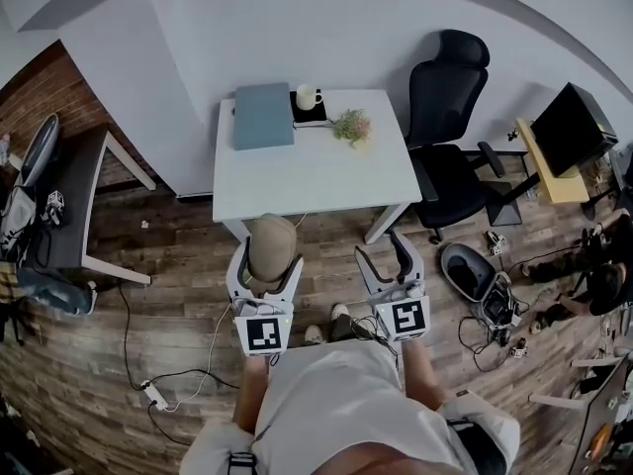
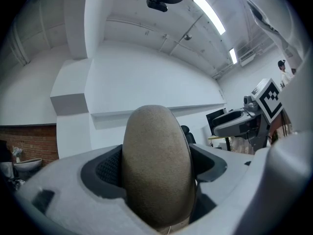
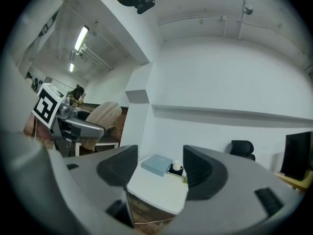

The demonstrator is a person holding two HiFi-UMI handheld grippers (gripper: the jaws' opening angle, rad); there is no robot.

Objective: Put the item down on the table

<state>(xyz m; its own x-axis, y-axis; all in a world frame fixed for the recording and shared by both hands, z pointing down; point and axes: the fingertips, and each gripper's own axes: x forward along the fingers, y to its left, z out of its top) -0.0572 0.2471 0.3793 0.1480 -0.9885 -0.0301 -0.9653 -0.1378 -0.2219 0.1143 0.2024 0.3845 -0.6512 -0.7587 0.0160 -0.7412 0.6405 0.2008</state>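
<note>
A rounded tan felt item [image 1: 271, 243], shaped like a cap, is clamped between the jaws of my left gripper [image 1: 267, 257], which is shut on it above the wooden floor, just short of the white table [image 1: 316, 171]. In the left gripper view the tan item [image 2: 156, 146] fills the gap between both pads. My right gripper [image 1: 381, 248] hangs beside it, open and empty. Between its jaws, the right gripper [image 3: 159, 168] view shows the white table [image 3: 156, 192] ahead and below.
On the table's far side lie a blue-grey box [image 1: 263, 115], a white mug [image 1: 307, 97] on a dark book, and a small plant [image 1: 352, 125]. A black office chair [image 1: 450, 117] stands right of it, a dark desk [image 1: 69, 206] at left. Cables cross the floor.
</note>
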